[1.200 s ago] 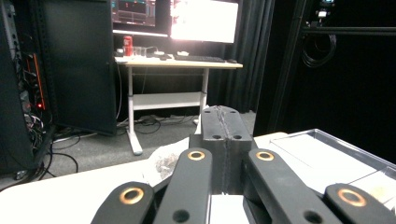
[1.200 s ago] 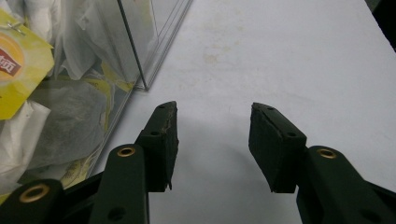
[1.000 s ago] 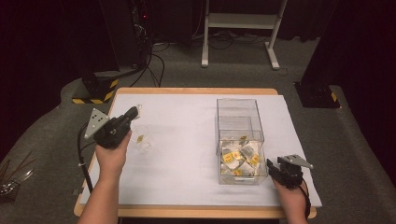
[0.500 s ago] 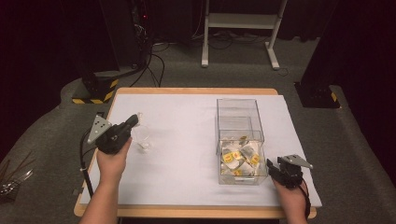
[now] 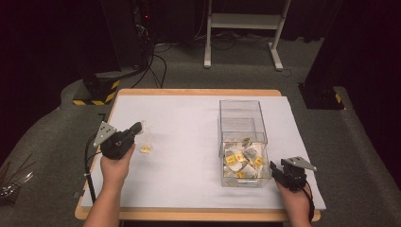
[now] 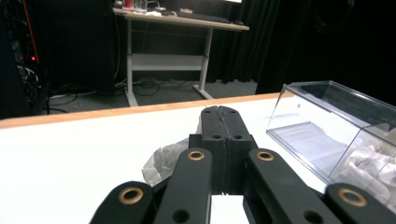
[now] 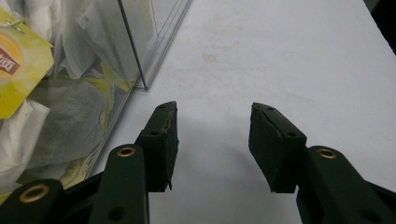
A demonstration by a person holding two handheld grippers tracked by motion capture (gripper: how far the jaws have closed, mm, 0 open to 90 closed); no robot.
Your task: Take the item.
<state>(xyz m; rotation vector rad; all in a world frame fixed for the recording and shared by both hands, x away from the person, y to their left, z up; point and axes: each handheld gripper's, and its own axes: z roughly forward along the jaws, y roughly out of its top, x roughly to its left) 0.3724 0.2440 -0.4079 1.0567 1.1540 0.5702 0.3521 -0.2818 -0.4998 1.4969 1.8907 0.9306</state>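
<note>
The left hand-held gripper is clamped on a tea bag; the right hand-held gripper gapes empty.

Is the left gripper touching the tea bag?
Touching. In the left gripper view the left gripper has its jaws shut on the tea bag, whose paper sticks out beside them.

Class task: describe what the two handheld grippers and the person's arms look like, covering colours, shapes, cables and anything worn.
Both tools are matte black. The left gripper and right gripper have blocky rectangular jaw pads on hinged links fixed with brass-coloured rivets. Each carries a grey three-cornered plate on top. A black cable trails from the left one. The forearms are bare, with no sleeves or gloves in view.
</note>
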